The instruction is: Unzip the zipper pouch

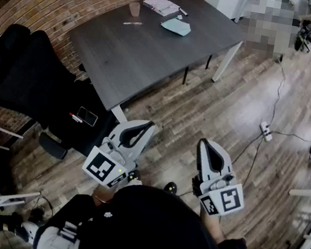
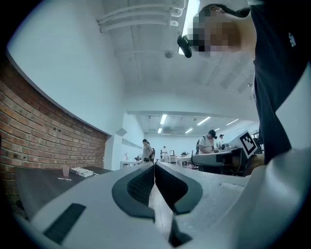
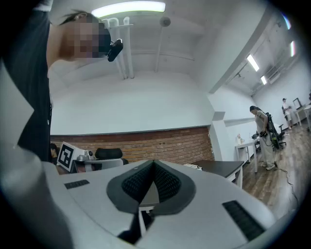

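The teal zipper pouch (image 1: pixel 176 26) lies on the dark table (image 1: pixel 125 57), well ahead of both grippers' fingertips. The left gripper (image 1: pixel 145 126) and right gripper (image 1: pixel 204 144) are held side by side close to the person's body, roughly level, each with its jaws clenched together on nothing. Their cubes carry black-and-white square markers (image 1: pixel 103 168).
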`<state>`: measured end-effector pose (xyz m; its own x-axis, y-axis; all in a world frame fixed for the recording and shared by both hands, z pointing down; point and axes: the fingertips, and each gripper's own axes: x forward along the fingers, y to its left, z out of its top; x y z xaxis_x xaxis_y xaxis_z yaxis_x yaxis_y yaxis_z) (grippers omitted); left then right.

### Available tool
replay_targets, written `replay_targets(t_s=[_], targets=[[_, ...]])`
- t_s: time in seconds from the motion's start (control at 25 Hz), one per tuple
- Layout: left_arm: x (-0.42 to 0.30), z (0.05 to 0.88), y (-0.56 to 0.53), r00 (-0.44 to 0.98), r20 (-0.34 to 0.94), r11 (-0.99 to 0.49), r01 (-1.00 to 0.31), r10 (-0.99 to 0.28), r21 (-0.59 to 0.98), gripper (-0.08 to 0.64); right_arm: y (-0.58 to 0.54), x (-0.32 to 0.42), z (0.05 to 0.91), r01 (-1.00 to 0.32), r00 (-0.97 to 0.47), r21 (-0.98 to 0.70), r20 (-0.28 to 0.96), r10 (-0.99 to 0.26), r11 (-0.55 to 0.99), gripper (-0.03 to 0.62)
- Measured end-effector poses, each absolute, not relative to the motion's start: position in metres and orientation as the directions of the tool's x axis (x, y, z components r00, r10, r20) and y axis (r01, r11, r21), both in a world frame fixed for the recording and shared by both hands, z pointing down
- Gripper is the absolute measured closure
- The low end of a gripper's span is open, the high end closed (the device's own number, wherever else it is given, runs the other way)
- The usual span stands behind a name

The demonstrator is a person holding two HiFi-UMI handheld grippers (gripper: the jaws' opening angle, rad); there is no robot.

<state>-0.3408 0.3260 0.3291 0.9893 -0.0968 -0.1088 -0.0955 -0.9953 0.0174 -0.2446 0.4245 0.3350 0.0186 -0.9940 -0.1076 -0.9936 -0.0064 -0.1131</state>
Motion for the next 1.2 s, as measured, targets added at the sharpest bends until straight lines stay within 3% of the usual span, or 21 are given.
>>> replay_targets(t_s=[0.32, 1.2], targets=[[-0.345, 0.333, 0.322, 0.989, -0.102, -0.995, -0.103, -0.104, 0.019, 0.554, 0.413, -0.252, 0.342, -0.995, 0.001, -0.095, -0.068, -0.998, 0.005, 0.595], [-0.351, 0.335, 0.318, 0.988, -0.09, -0.992, -0.124, -0.125, 0.009, 0.554, 0.409, -0.253, 0.339, -0.993, -0.009, -0.119, -0.103, -0.995, 0.021, 0.594]])
